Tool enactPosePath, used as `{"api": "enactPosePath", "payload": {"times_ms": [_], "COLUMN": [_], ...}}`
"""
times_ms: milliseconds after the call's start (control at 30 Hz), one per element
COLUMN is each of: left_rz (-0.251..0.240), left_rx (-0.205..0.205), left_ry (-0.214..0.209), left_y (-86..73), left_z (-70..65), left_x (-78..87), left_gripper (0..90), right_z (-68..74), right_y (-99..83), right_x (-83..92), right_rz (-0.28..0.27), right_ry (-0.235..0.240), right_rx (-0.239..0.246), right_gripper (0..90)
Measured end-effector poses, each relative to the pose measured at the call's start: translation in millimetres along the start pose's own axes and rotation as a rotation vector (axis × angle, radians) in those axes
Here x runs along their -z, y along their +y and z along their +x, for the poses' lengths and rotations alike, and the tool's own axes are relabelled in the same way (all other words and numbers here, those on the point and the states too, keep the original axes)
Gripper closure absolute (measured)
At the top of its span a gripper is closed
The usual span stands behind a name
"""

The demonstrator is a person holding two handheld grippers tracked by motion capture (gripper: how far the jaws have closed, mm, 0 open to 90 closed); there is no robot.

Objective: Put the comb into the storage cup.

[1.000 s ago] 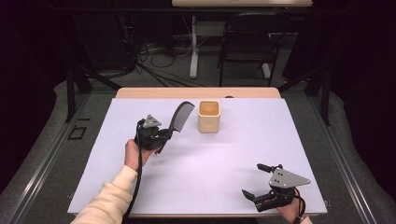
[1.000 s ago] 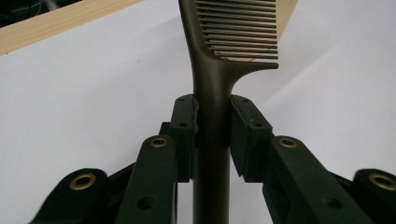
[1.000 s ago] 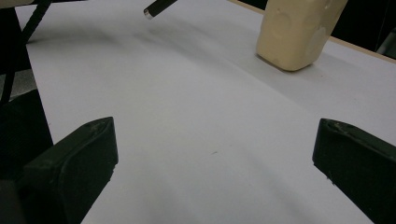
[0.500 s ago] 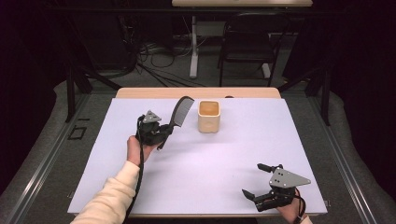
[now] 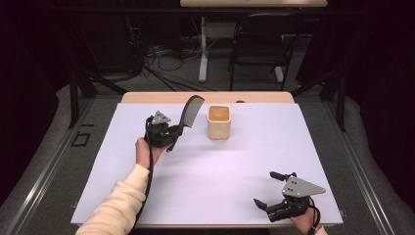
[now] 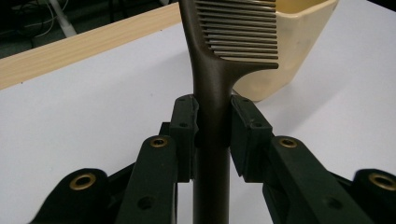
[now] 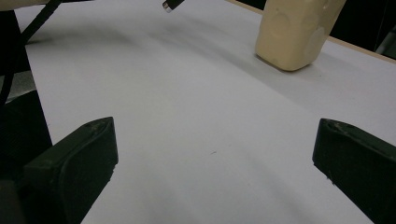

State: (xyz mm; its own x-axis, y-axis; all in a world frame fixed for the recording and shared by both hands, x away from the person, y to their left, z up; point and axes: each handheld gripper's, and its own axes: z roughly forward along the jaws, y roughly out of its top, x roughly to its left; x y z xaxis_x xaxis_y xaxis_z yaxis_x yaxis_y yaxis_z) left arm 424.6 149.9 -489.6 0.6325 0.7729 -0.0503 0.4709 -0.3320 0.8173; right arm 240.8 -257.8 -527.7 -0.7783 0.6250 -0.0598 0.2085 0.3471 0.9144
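Note:
A dark brown comb [image 5: 191,109] stands tilted above the white tabletop [image 5: 230,166], teeth end up, just left of a cream square cup [image 5: 219,122]. My left gripper [image 5: 171,136] is shut on the comb's handle. In the left gripper view the pads [image 6: 183,135] clamp the handle from both sides; the comb [image 6: 212,79] rises ahead, its teeth in front of the cup [image 6: 294,51]. My right gripper [image 5: 264,188] rests near the front right edge, open and empty. In the right gripper view my right gripper [image 7: 215,140] shows jaws wide apart over bare table, the cup [image 7: 294,32] far ahead.
A wooden strip [image 5: 205,97] runs along the table's far edge. Behind it are a chair [image 5: 257,49], table legs and cables on the floor. A cable [image 5: 147,181] trails along the left forearm.
The left gripper has lifted the comb slightly and brought it a little farther from the person, beside the cup. The right gripper has stayed put.

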Motion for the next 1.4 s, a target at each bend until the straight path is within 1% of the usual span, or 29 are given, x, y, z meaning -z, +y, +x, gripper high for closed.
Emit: {"api": "enactPosePath", "payload": {"times_ms": [33,100,133,267,400,500,700,733,1167,1333,1400], "left_rz": [-0.003,-0.008,-0.010,-0.018,-0.023,-0.038,-0.052,-0.053,-0.067,-0.078,-0.078], "left_rx": [-0.004,0.002,-0.004,0.003,-0.009,-0.010,-0.012,-0.019,-0.017,-0.009,-0.014], "left_ry": [-0.003,-0.004,-0.004,-0.002,0.001,-0.006,-0.012,-0.010,-0.015,-0.017,-0.017], "left_y": [0.5,1.5,2.2,5.9,9.8,11.9,16.5,17.3,25.4,28.9,30.1], "left_z": [0.6,0.5,0.7,0.2,-1.1,-1.6,-1.8,-1.8,-2.5,-2.4,-2.1], "left_x": [-0.6,-1.6,-2.3,-4.9,-7.0,-7.7,-10.0,-10.2,-15.9,-16.2,-16.5], "left_gripper": [72.5,72.5,72.5,72.6,72.5,72.5,72.5,72.5,72.5,72.5,72.5], "right_z": [0.1,0.0,0.0,-0.2,-0.2,-0.1,-0.1,-0.1,-0.1,-0.1,-0.1], "right_y": [0.1,0.0,0.0,0.0,0.0,0.0,0.2,0.2,0.1,0.1,0.1], "right_x": [0.2,0.1,0.1,0.0,0.3,0.3,0.2,0.2,0.2,0.2,0.1], "right_rz": [0.002,-0.001,-0.001,-0.001,0.000,0.001,0.000,0.000,-0.001,-0.001,-0.002], "right_ry": [0.001,0.000,0.000,-0.001,-0.001,0.000,0.000,0.001,0.001,0.001,0.001], "right_rx": [0.000,0.000,-0.001,0.001,-0.001,-0.001,0.001,0.001,0.000,0.001,0.001], "right_gripper": [0.0,0.0,0.0,0.0,0.0,0.0,0.0,0.0,0.0,0.0,0.0]}}
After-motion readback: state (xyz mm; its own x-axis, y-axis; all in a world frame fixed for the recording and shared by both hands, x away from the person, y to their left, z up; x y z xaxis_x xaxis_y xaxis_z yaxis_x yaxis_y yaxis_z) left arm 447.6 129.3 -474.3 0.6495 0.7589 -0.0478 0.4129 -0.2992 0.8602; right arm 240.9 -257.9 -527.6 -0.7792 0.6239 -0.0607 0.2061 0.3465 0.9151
